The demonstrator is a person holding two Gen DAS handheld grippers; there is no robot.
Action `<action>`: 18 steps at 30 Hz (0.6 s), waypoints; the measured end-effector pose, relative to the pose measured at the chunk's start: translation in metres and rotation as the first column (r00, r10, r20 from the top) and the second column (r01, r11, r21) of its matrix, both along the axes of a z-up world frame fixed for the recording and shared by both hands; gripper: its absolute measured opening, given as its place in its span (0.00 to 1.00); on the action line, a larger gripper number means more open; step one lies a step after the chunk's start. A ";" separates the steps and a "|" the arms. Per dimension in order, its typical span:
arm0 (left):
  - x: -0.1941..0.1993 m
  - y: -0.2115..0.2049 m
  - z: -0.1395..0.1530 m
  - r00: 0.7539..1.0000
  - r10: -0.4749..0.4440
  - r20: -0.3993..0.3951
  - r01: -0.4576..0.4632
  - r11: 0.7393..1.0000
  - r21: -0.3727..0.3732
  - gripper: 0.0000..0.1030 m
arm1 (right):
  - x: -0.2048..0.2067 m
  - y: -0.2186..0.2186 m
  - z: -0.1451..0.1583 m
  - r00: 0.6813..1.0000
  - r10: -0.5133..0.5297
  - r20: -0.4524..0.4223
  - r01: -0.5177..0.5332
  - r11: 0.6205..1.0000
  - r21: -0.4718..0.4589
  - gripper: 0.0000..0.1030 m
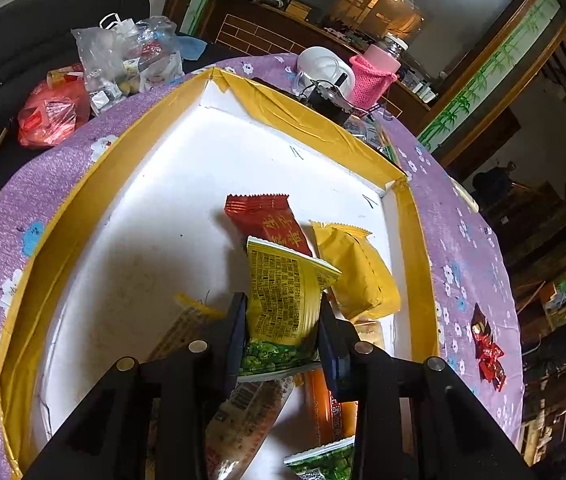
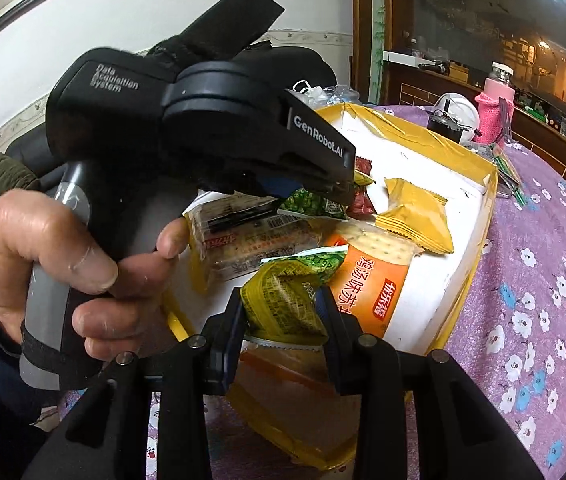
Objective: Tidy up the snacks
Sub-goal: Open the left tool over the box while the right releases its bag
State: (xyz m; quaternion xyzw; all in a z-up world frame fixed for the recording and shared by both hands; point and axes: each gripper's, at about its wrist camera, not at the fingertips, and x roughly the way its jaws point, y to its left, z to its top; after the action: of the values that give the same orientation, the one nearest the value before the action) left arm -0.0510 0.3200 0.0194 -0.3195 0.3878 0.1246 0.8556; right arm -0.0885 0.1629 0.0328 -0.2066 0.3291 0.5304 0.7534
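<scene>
Black fingers of the left hand-held gripper (image 1: pixel 283 320) pinch a green pea packet (image 1: pixel 283 300) above the white tray (image 1: pixel 143 200); the right hand-held gripper (image 2: pixel 283 316) pinches another pea packet (image 2: pixel 283 300) over the tray's near edge. Each packet should be lowered beside its like, flat, before the grip is let go.

Snack packets (image 1: pixel 283 292) lie jumbled in yellow-rimmed box (image 1: pixel 83 208).
</scene>
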 end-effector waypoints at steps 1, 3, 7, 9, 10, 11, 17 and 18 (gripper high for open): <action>0.000 0.001 -0.002 1.000 0.001 -0.001 -0.001 1.000 -0.015 0.35 | 0.000 0.000 0.000 1.000 -0.001 0.000 0.001 1.000 0.000 0.34; -0.002 0.004 -0.004 1.000 0.001 0.002 -0.001 0.999 -0.045 0.39 | 0.000 0.000 0.000 1.000 0.000 0.002 0.000 1.000 -0.001 0.34; -0.003 0.002 -0.001 1.000 -0.015 0.019 0.015 0.999 -0.038 0.50 | 0.000 0.000 -0.001 1.000 0.004 0.001 -0.004 1.000 0.000 0.37; -0.005 0.001 0.001 0.999 -0.009 0.031 0.010 0.999 -0.039 0.62 | 0.001 0.000 0.000 1.000 0.004 -0.004 -0.004 1.000 0.005 0.39; -0.006 0.002 0.002 0.999 -0.004 0.041 0.006 0.999 -0.045 0.63 | 0.001 -0.001 0.000 1.000 0.003 -0.005 -0.003 1.000 0.010 0.39; -0.007 0.003 0.003 0.999 0.000 0.047 0.002 0.999 -0.050 0.64 | 0.002 -0.002 0.001 1.000 0.002 -0.006 -0.002 1.000 0.017 0.40; -0.014 0.009 0.007 0.998 0.023 0.065 -0.018 0.997 -0.078 0.64 | 0.005 -0.007 0.007 1.000 -0.020 -0.015 0.021 0.999 0.041 0.43; -0.015 0.009 0.009 0.997 0.023 0.068 -0.018 0.997 -0.078 0.64 | 0.007 -0.010 0.012 0.999 -0.026 -0.023 0.027 0.998 0.057 0.43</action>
State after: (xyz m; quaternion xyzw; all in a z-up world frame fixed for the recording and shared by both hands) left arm -0.0662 0.3289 0.0285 -0.3602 0.3592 0.1072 0.8542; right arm -0.0816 0.1531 0.0444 -0.1746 0.3250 0.5318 0.7623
